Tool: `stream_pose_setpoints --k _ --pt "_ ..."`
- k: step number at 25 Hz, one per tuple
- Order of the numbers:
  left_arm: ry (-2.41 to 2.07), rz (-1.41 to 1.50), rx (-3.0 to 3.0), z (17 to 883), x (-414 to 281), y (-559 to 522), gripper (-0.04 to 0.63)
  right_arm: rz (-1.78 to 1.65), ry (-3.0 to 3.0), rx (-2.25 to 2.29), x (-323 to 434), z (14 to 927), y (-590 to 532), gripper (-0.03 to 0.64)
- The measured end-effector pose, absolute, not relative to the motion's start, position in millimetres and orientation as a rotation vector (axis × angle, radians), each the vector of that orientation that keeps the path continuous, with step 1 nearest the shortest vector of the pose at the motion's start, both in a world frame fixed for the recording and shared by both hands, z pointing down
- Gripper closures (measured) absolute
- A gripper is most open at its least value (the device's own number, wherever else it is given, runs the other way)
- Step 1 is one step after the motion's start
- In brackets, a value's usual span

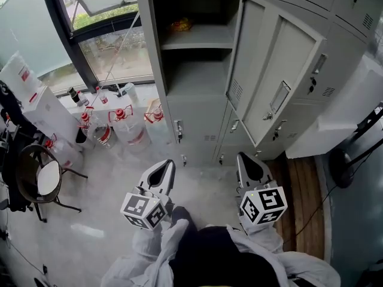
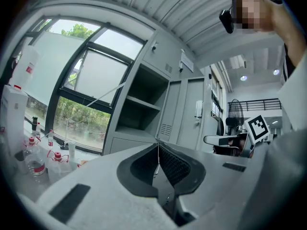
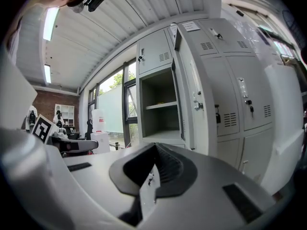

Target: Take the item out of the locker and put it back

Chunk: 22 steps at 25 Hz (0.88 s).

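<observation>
While the locker (image 1: pixel 197 109) stands with its door (image 1: pixel 272 70) swung open to the right, the yellow-orange item (image 1: pixel 179 24) lies on the upper shelf (image 1: pixel 200 39) of the 2 inside, toward the back left. The left tool (image 1: pixel 166 164) and the right tool (image 1: pixel 242 158) are held low in front of the person, side by side, well short of the locker and pointing toward it. Each has its jaws pressed together with nothing between them, as both gripper views show. Clear bottles (image 1: pixel 128 124) with red caps stand below the window (image 1: pixel 114 49), left of the locker, and a chair (image 1: pixel 42 178) stands further left.
</observation>
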<state>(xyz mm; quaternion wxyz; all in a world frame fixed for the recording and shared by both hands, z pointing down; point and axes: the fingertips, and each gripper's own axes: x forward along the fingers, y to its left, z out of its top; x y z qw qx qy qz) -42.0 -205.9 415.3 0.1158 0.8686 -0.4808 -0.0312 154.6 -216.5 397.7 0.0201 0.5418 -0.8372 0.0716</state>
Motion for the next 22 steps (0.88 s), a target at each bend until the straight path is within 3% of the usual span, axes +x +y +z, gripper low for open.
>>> stream_pose_setpoints --k 22 --pt "-1.454 -0.095 2.545 415.6 -21.6 -171.0 0.584 0.227 -2.643 1.580 155.2 406.6 -182.5 0.618"
